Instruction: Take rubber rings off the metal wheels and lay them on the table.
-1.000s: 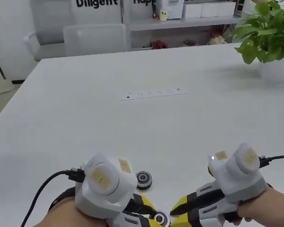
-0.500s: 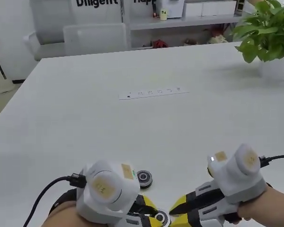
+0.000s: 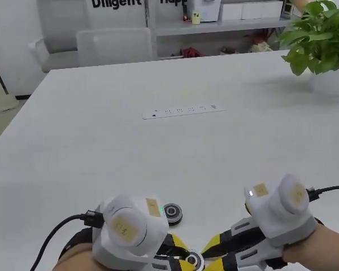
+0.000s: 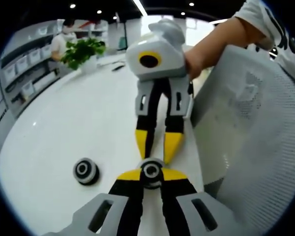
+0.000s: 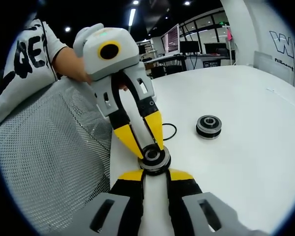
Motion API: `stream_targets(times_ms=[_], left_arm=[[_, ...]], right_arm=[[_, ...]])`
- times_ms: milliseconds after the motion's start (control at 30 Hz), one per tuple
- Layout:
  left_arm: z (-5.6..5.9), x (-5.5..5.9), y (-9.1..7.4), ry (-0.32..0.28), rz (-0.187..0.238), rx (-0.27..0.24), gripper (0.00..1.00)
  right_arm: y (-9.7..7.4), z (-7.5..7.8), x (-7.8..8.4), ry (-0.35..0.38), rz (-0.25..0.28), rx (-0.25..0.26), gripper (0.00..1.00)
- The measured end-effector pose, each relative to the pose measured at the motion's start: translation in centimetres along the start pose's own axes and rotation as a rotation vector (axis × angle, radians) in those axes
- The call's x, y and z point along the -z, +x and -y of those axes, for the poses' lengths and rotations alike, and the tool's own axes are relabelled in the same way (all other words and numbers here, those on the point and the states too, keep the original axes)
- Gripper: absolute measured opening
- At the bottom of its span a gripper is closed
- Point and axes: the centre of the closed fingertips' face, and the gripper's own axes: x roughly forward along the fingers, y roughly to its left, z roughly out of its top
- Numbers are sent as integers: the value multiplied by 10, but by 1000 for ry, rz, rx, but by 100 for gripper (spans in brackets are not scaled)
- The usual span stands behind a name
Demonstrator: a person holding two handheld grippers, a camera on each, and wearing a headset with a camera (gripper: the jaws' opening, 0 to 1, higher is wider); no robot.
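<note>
- Head view: the left gripper (image 3: 178,257) and right gripper (image 3: 213,255) meet tip to tip low over the white counter (image 3: 158,158), sharing a small metal wheel with black rubber ring (image 3: 192,261). A second metal wheel (image 3: 172,213) lies just beyond. A far white pot (image 3: 330,84) holds a green leafy plant (image 3: 319,34).
- Left gripper view: its jaws clamp the shared wheel, we judge to steady it.
- Right gripper view: its jaws stand narrow at the wheel's rim, probably to peel the ring; we cannot tell whether they grip.

Two small metal wheels with dark rubber-looking rims: near wheel (image 3: 191,261) (image 4: 151,172) (image 5: 155,156) at the surface's near edge, far wheel (image 3: 172,212) (image 4: 86,170) (image 5: 209,126) lying flat just beyond it, not touching.
</note>
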Motion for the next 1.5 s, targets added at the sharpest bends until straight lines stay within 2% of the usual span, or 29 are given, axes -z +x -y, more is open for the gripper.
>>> stream_targets(times_ms=[67, 300, 433, 567, 767, 1133, 1500], left_arm=[[0, 0, 0, -1, 2, -1, 14], [1, 0, 0, 3, 6, -5, 14], [1, 0, 0, 12, 4, -8, 13], [1, 0, 1, 16, 5, -11, 13], [1, 0, 1, 18, 4, -12, 13], [2, 0, 1, 20, 2, -16, 13], [1, 0, 1, 11, -7, -31, 13]], right_arm=[[-2, 2, 1, 26, -6, 1, 5], [-1, 3, 2, 58, 3, 4, 2], [-2, 6, 2, 120, 22, 11, 0], [-3, 7, 1, 174, 41, 11, 0], [-5, 7, 0, 219, 64, 11, 0], [-12, 9, -10, 334, 159, 3, 0], [-13, 8, -13, 364, 182, -7, 0]])
